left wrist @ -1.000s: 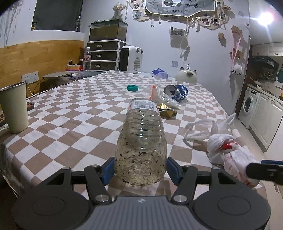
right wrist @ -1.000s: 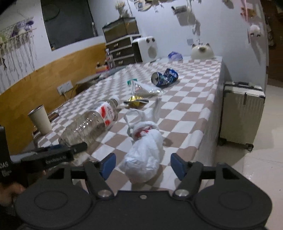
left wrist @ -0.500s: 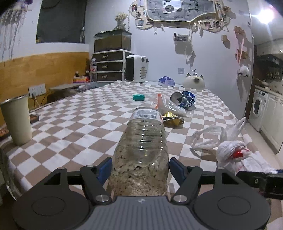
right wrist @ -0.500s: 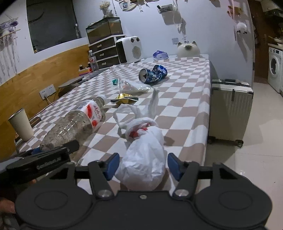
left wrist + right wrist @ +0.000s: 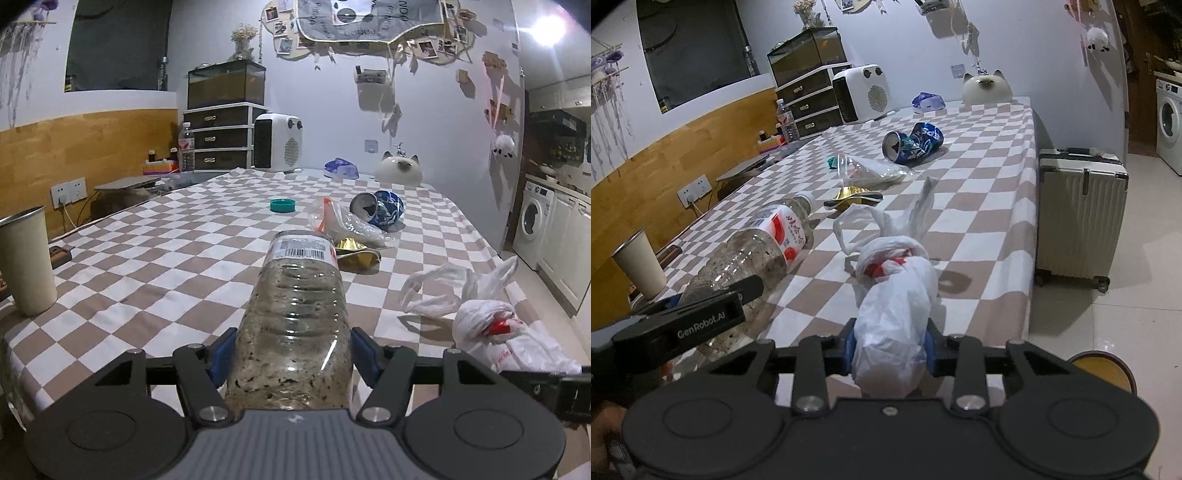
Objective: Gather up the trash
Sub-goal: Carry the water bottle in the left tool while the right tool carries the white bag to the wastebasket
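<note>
Both grippers are closing: left gripper (image 5: 291,354) pinching the plastic bottle (image 5: 295,325) lying on the checkered table (image 5: 155,258), right gripper (image 5: 891,349) squeezing the knotted bag (image 5: 895,310). Next, I'd say, lifting both.

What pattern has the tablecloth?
Brown-and-white checks on the tablecloth; it shows best in the left wrist view.

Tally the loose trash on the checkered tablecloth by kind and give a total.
Plastic bottle: 1
Knotted white plastic bag: 1
Crushed blue can: 1
Clear plastic wrapper: 1
Gold foil wrapper: 1
Teal lid: 1
Total: 6
</note>
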### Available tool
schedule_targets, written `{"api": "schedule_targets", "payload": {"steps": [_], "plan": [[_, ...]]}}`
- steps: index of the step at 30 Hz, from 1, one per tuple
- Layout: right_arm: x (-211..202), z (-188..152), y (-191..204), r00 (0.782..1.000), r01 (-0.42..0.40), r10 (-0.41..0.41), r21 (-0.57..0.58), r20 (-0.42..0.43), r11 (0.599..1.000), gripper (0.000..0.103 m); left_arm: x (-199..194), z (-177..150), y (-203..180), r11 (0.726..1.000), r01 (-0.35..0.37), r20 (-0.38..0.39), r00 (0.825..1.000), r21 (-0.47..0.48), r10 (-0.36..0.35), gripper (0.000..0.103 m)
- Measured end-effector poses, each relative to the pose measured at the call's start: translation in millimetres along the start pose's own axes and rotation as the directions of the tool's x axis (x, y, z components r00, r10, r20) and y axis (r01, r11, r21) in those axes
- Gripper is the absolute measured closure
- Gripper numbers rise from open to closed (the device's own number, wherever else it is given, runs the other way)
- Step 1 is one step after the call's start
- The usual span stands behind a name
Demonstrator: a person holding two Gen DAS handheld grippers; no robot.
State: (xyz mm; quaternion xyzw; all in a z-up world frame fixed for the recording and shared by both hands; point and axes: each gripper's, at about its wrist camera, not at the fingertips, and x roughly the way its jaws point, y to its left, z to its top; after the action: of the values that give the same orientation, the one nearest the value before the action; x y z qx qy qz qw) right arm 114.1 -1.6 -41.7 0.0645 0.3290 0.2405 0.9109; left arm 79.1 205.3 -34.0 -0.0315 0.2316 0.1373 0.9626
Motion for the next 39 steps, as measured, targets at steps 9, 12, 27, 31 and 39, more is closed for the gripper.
{"api": "schedule_targets", "payload": {"steps": [9, 12, 27, 31, 39], "plan": [[2.1, 1.8, -3.0, 1.000, 0.014, -0.014, -0.014, 0.006, 1.000, 0.078, -13.6, -4.1, 10.1, 0.999, 0.040, 0.029, 0.999, -0.035, -0.039, 0.041], [-1.7, 1.8, -2.8, 1.000, 0.013, -0.013, -0.020, 0.016, 1.000, 0.080, -21.3, -1.3, 11.7, 0.998, 0.046, 0.052, 0.998, -0.043, -0.044, 0.041], [-43.6, 21.4, -5.9, 0.990, 0.040, -0.032, -0.051, 0.140, 0.998, 0.080, -60.8, 26.9, -9.0, 0.995, 0.101, 0.177, 0.979, -0.005, -0.098, 0.041], [-59.1, 25.2, -13.9, 0.984, 0.060, -0.051, -0.045, 0.172, 0.997, 0.080, -66.7, 33.8, -27.1, 0.991, 0.136, 0.191, 0.972, 0.000, -0.134, 0.041], [-93.6, 24.4, -46.3, 0.968, 0.129, -0.124, -0.009, 0.218, 0.992, 0.080, -76.9, 37.6, -76.1, 0.974, 0.223, 0.198, 0.954, 0.042, -0.227, 0.041]]}}
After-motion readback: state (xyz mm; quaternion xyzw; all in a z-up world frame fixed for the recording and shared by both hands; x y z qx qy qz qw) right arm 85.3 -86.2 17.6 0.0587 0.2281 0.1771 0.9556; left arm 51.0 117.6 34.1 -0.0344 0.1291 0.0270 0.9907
